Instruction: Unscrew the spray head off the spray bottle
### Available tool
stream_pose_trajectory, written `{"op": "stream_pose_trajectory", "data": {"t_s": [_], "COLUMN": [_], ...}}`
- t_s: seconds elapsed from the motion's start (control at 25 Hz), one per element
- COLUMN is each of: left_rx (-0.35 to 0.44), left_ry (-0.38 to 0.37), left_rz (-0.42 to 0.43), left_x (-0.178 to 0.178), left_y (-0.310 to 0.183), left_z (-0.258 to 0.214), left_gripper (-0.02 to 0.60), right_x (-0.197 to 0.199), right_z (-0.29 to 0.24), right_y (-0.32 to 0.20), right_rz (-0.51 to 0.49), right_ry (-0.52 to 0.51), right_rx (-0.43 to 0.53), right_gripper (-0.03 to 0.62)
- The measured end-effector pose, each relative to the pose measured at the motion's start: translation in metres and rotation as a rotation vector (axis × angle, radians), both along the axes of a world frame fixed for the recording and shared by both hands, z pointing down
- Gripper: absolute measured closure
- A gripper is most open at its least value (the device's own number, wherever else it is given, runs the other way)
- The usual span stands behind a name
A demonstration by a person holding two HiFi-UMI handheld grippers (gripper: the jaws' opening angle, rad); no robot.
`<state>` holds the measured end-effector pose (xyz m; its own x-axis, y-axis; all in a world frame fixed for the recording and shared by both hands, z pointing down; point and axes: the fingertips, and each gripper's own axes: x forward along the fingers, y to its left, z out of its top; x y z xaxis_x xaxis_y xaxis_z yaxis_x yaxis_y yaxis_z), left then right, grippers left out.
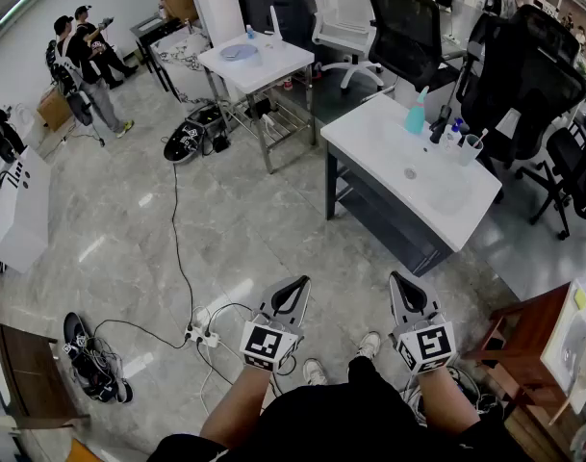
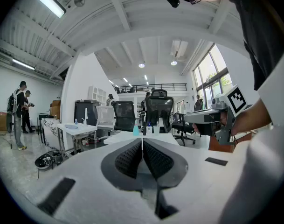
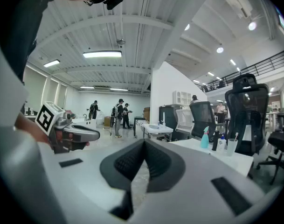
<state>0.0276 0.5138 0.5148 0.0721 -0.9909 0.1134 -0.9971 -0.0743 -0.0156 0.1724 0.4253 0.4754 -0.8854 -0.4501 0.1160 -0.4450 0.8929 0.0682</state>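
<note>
Spray bottle [image 1: 416, 114], teal, stands upright on the white desk [image 1: 379, 157] well ahead of the left claw [image 1: 298, 283] and the right claw [image 1: 398, 279], a little to their right, near a cup [image 1: 471, 149]. Left claw jaws pressed together, nothing between them. Right claw likewise closed and empty, the pair side by side

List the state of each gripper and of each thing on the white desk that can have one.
left gripper: shut, empty, held well away from the desk.
right gripper: shut, empty, also away from the desk.
spray bottle: upright on the white desk, untouched.
spray head: on the bottle, not yet unscrewed.
cup: upright near the spray bottle, something thin standing in it.
</note>
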Motion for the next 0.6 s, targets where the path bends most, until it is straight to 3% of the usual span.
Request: {"op": "stream_pose_trajectory", "data": {"t_s": [0.32, 0.6], "left_rx": [0.009, 0.004], "left_ry": [0.003, 0.010], "left_rz": [0.003, 0.006], "left_x": [0.002, 0.001], "left_y": [0.009, 0.010], "left_z": [0.000, 0.004], "left_gripper": [0.565, 0.565], "right_x": [0.001, 0.008], "right_z": [0.001, -0.008], "right_y": [0.011, 0.001], "right_rz": [0.012, 0.079], "right_ry": [0.006, -0.047], "right_rx": [0.008, 0.006], "right_gripper": [0.591, 0.589]}}
